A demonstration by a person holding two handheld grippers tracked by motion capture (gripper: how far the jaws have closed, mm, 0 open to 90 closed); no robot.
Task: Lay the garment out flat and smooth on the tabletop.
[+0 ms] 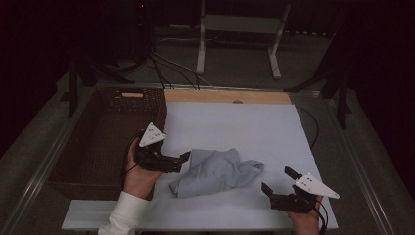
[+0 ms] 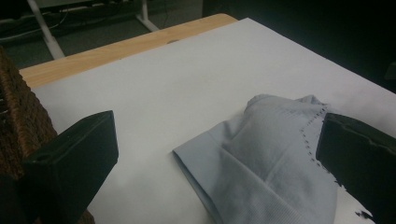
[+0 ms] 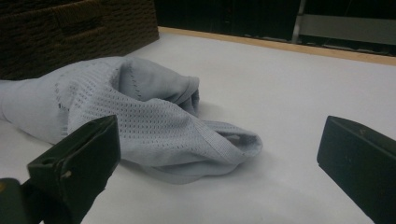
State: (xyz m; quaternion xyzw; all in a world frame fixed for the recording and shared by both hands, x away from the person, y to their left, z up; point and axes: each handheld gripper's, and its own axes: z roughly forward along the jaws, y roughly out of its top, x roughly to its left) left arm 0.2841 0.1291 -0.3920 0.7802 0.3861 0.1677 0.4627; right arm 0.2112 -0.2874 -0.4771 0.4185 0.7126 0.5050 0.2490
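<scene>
both tongs, left gripper [image 1: 185, 157] and right gripper [image 1: 278, 180], gape empty; either may pinch only a loose fold of the cloth [image 1: 218, 171], probably dragging it.

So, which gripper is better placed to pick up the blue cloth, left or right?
Probably the left. The left gripper is open with its tips right at the edge of the blue cloth, and the basket is beside it. The right gripper is open too, but stands apart.

white sleeve [image 1: 125, 213], black grippers
</scene>
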